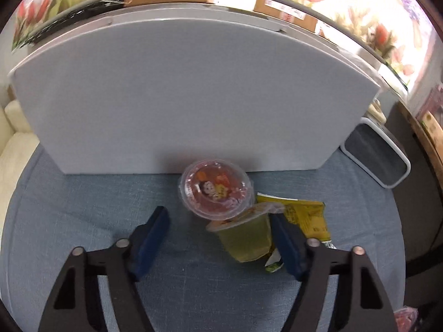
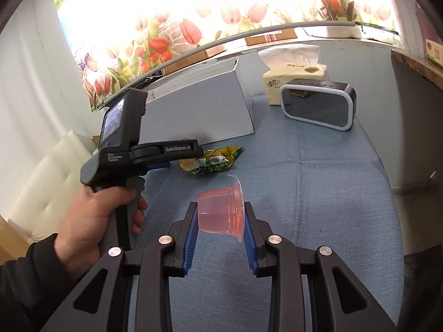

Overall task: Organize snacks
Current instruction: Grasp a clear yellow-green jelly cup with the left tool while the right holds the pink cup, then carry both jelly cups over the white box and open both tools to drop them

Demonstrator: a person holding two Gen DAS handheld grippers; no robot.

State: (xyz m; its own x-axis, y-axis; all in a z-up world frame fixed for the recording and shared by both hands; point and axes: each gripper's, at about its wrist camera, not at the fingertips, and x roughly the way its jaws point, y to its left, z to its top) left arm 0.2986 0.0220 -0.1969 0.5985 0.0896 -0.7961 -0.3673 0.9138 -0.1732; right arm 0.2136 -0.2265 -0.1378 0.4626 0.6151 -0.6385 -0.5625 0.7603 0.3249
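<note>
Jelly fills the pink cup (image 2: 221, 210) clamped between the blue pads of the right tool (image 2: 220, 218); the cup lies on its side in the grip, lid rim toward the tool's right finger, base toward its left, held above the blue cloth of the tabletop (image 2: 318, 193).

The left tool (image 1: 220, 221) stands with its fingers wide apart and holds nothing. Between them, close against the inside of its right finger (image 1: 285, 238), a cup of yellow-green jelly (image 1: 245, 238) lies tipped over on the cloth. Just ahead of that, overlapping its lid edge, sits a cup of reddish jelly (image 1: 216, 192) with a cartoon figure printed on its sealed lid. A yellow snack packet (image 1: 307, 215) lies beyond the right finger, partly under the tipped cup; in the right wrist view the same packet (image 2: 213, 160) shows green and yellow, ahead and to the left of the right tool.

Ahead of the left tool a grey box (image 1: 188, 96) stands upright, its front wall just behind the reddish cup; whether anything is inside cannot be seen. To the far right of the right tool's view stand a dark speaker with a white rim (image 2: 318, 105) and, behind it, a pack of tissues (image 2: 293, 74). A bare hand (image 2: 94, 215) grips the left tool's handle.
</note>
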